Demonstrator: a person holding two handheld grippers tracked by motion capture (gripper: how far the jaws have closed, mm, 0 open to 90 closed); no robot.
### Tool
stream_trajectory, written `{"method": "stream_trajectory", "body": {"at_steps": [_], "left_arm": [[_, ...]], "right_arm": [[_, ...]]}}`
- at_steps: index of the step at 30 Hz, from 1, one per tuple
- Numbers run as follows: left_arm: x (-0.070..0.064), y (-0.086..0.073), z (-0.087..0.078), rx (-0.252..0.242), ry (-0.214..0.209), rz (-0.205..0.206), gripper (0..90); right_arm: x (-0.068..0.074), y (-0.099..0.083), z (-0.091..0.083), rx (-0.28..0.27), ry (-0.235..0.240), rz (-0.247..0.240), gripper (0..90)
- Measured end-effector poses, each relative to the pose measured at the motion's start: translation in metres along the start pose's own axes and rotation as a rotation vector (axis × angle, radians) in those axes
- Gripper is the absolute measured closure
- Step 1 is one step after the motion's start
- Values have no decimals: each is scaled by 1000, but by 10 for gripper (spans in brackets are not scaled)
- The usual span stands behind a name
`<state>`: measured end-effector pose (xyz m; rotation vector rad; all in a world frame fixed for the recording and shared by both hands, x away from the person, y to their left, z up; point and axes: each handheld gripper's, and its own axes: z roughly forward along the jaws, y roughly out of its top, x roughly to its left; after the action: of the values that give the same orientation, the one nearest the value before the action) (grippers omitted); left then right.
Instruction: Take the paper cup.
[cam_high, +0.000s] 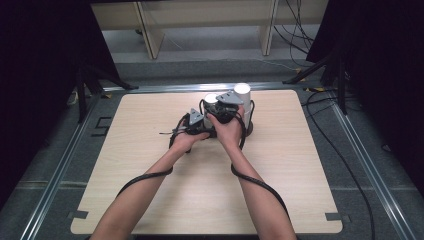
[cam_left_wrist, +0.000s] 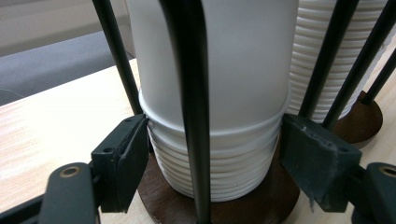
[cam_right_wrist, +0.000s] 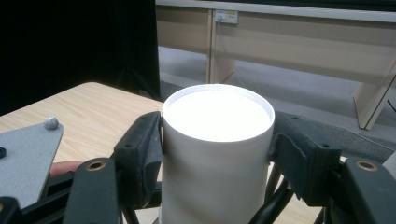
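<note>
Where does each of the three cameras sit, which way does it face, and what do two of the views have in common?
High view: above the person's side, facing forward and down on the table; both forearms and hands show.
Left gripper view: on the left gripper, facing the foot of the cup stack; its jaws flank the stack.
Right gripper view: on the right gripper, facing the stack's top cup; its jaws flank it.
Both gripper views share that stack.

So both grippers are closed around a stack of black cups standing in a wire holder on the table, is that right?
Not quite: the cups are white, not black, as both gripper views show. The rest holds: the left gripper grips low on the stack and the right gripper near its top, inside the wire holder.
</note>
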<state>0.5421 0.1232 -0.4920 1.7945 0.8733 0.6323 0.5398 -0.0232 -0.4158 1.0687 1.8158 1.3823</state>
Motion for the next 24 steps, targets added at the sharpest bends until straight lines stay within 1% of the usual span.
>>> {"method": "stream_trajectory", "body": {"at_steps": [1,2,4,5,7,8,9,10,11,12,14,16,17,18,19,21,23,24], "left_arm": [[0,0,0,2,1,1,245],[0,0,-1,3,2,2,246],[0,0,-1,3,4,5,247],[0,1,-1,3,6,8,248],[1,1,-1,1,13,9,250],[1,1,-1,1,12,9,252],[2,2,-1,4,12,14,255],[2,2,-1,6,11,16,257],[2,2,0,4,9,19,256],[2,2,0,5,8,21,256],[2,2,-1,2,7,19,256],[2,1,1,2,7,23,245],[2,1,1,4,6,19,238],[2,1,2,0,7,17,230],[2,1,2,-1,7,19,226],[2,1,3,-7,5,15,213],[2,1,4,-19,4,7,212],[2,1,5,-20,3,6,212]], "right_arm": [[0,0,-1,1,0,8,357],[-2,1,0,-3,15,-17,361],[-1,1,-1,-7,18,27,368],[0,1,-1,-2,19,33,373],[-1,2,-3,-13,12,31,402],[-2,4,-4,-14,16,29,440],[-3,4,-4,-18,12,13,451],[-3,5,-3,-9,17,12,445],[-4,4,-3,12,9,4,438],[-5,4,-2,5,15,-13,431],[-3,2,-3,12,7,20,389],[-3,1,-1,4,6,11,361],[-2,1,-1,7,5,14,356],[-1,1,0,-3,1,17,347],[0,1,0,3,8,39,340],[2,2,1,9,-3,34,331],[3,3,3,-3,-4,34,331],[3,4,3,3,-9,25,330]]}}
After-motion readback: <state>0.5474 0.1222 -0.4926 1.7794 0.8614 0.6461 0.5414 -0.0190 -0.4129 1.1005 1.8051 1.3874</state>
